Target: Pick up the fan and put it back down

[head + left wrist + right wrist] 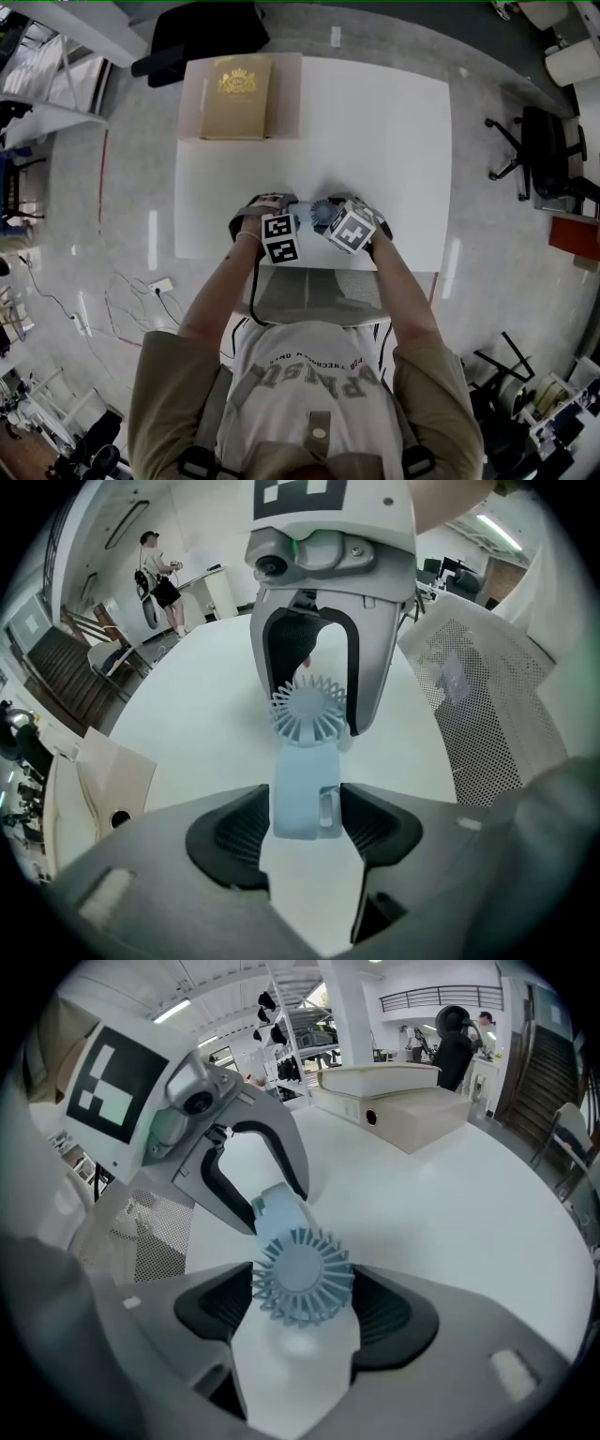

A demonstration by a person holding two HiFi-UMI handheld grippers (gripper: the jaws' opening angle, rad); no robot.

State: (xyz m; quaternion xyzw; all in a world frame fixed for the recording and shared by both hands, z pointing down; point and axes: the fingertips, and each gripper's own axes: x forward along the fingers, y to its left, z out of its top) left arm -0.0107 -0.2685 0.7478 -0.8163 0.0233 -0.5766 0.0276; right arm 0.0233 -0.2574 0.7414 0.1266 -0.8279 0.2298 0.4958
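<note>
Fan (pixel 322 214) looks down at tabletop's (pixel 375 122) six o'clock; left claw (pixel 305 825) open round handle, right claw (pixel 305 1312) clamping head, release pending

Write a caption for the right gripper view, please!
Right gripper, a small blue fan between its jaws, faces the left gripper over a white table.

A tan box (pixel 237 97) rests on the white table's (pixel 375 141) far left corner.
</note>
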